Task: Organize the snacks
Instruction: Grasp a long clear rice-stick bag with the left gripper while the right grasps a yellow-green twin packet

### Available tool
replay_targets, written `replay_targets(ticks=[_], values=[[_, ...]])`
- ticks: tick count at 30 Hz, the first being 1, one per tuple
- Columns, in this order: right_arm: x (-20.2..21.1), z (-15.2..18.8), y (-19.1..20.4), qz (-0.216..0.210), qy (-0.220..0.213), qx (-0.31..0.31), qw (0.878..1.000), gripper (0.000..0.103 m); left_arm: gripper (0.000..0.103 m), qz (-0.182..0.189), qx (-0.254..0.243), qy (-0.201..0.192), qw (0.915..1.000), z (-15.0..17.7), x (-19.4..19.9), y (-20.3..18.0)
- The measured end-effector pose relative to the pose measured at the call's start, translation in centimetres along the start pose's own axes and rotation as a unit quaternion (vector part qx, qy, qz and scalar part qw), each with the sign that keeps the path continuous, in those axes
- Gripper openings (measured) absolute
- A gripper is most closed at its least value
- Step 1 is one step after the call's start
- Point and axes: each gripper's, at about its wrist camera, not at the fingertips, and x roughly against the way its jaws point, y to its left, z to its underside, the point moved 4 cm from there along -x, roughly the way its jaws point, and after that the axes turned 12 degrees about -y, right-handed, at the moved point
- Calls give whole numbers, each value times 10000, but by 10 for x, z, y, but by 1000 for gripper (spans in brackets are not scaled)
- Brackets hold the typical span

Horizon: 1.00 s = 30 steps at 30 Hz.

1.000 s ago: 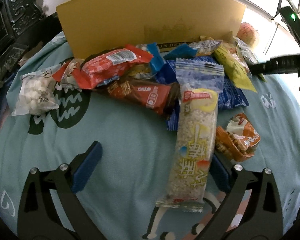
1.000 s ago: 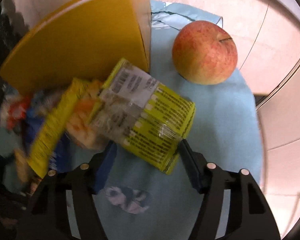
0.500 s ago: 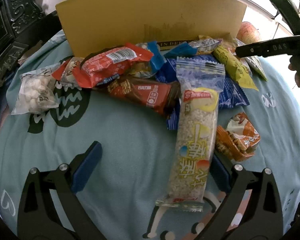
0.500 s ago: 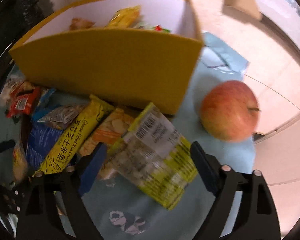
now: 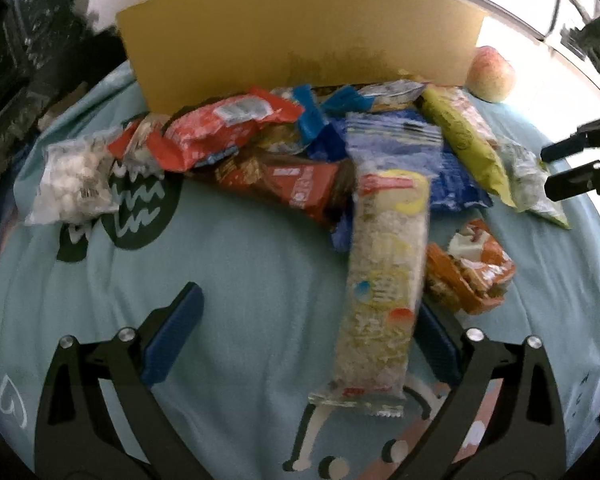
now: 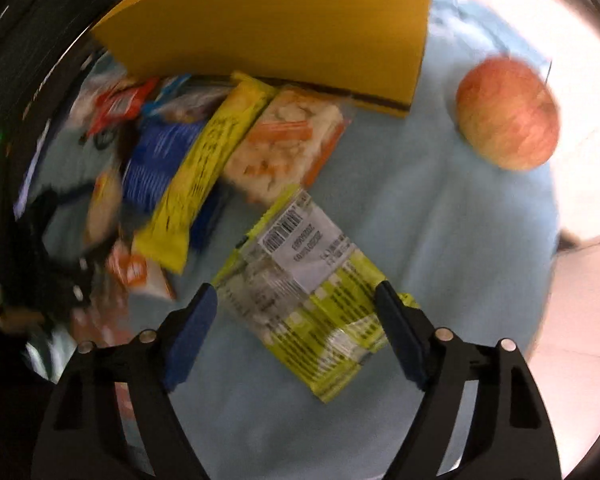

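A heap of snack packets lies on a light blue cloth in front of a yellow cardboard box [image 5: 300, 40]. My left gripper [image 5: 304, 344] hangs low over the cloth, wide and closing; the lower end of a long rice-cracker packet [image 5: 384, 280] lies between its fingers, near the right one, untouched. My right gripper [image 6: 296, 332] points steeply down and is closing around a yellow-green packet [image 6: 312, 304] that lies flat on the cloth; its edges reach both pads without being squeezed. In the left wrist view the right gripper [image 5: 556, 170] shows at the right edge, over that packet [image 5: 532, 184].
An apple [image 6: 508, 116] sits on the cloth right of the box [image 6: 280, 28]. A long yellow bar [image 6: 204, 168], a blue packet [image 6: 156, 160] and an orange-striped packet [image 6: 288, 144] lie beside the right gripper. A red packet [image 5: 220, 132] and white candies [image 5: 72, 184] lie left.
The right wrist view has rolled and swung back down over the yellow-green packet, and its jaws stand wider than a second ago. The left gripper has stayed in place, its fingers slightly closer.
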Motion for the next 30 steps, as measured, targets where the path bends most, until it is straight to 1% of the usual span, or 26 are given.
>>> replay_targets(ticks=[1,3,5,7,8,9,10,11,12,13,14,16,18,20,21,22,23,24,25,26,27,28,30], values=[[0,7,6,80,-31,158,9998,82,90,40,-69,-34,10000,0,2,-3],[-11,21,14,300,-35,646,9975,82,88,73,-156,-50,9998,0,4,-6],[-18,25,24,566,-205,1144,9916,84,86,82,-173,-13,9998,-3,3,-8],[-21,25,30,675,-561,1559,9839,85,82,125,-224,9,9997,-5,3,-11],[-22,25,31,692,-641,1596,9827,86,80,159,-266,25,9995,-5,3,-13],[-23,24,27,667,-630,1491,9846,87,74,206,-277,35,9994,-7,3,-15],[-24,23,20,540,-501,1166,9904,85,64,370,-237,54,9990,-7,4,-17],[-32,22,29,435,-391,923,9940,82,58,435,-251,54,9987,-7,6,-19],[-31,22,25,377,-328,788,9956,77,44,513,-342,38,9981,-7,9,-22],[-29,23,25,358,-233,829,9956,74,33,579,-406,30,9975,-7,11,-26],[-28,24,24,330,-162,863,9956,72,28,611,-434,35,9972,-7,13,-27],[-24,28,30,207,-28,893,9958,69,28,638,-353,49,9973,-5,16,-26],[-19,33,39,117,10,912,9958,67,28,642,-260,37,9976,-2,20,-23],[-14,38,45,-13,84,698,9975,67,28,629,-152,31,9979,3,25,-18],[-13,40,46,-27,117,521,9986,67,28,637,-121,29,9979,5,25,-14],[-12,43,47,0,172,315,9994,72,28,645,-128,28,9978,8,27,-12],[-11,45,49,4,260,74,9996,73,29,644,-168,34,9978,8,28,-12],[-11,47,53,-12,303,-33,9995,77,30,629,-246,38,9977,9,29,-13],[-10,47,58,-30,282,36,9996,80,30,619,-289,39,9977,8,29,-13],[-9,46,60,32,224,229,9995,80,30,618,-312,41,9976,7,27,-14],[-8,45,64,174,135,617,9979,80,30,620,-314,43,9976,6,26,-16],[-7,46,69,229,82,963,9951,80,30,626,-311,44,9975,5,25,-15],[-6,48,80,126,20,1339,9909,80,31,634,-312,31,9975,5,25,-15]])
